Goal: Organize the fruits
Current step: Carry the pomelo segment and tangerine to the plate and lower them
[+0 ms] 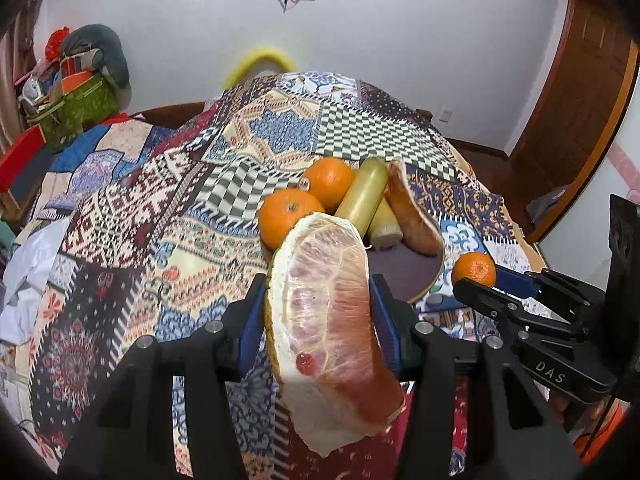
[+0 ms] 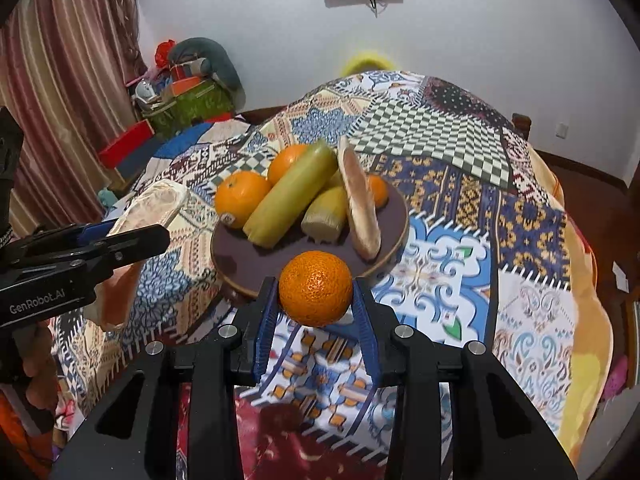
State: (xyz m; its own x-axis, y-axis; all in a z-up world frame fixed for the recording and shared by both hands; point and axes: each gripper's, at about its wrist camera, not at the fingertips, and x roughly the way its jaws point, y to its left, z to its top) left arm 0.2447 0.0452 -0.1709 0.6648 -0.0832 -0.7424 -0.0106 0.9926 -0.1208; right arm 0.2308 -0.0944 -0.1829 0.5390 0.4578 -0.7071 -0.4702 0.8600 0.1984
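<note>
My left gripper [image 1: 318, 292] is shut on a large pink pomelo wedge [image 1: 328, 304], held above the patchwork cloth in front of the plate. In the right wrist view the same wedge [image 2: 152, 208] shows at the left, pinched by the left gripper [image 2: 128, 236]. My right gripper [image 2: 316, 292] is shut on a small orange [image 2: 316, 288], just before the plate's near rim; the left wrist view shows that orange [image 1: 474, 269] at the right. The dark round plate [image 2: 256, 268] carries two oranges [image 2: 242, 198], two greenish-yellow sugarcane pieces [image 2: 292, 194], another pomelo wedge [image 2: 360, 204] and a small orange [image 2: 378, 190].
A patchwork cloth [image 2: 460, 240] covers the round table and drops off at the right edge. Bags and boxes [image 2: 188, 92] pile up at the back left by a curtain [image 2: 60, 80]. A yellow chair back [image 1: 260, 62] peeks behind the table. A hand [image 2: 36, 364] grips the left tool.
</note>
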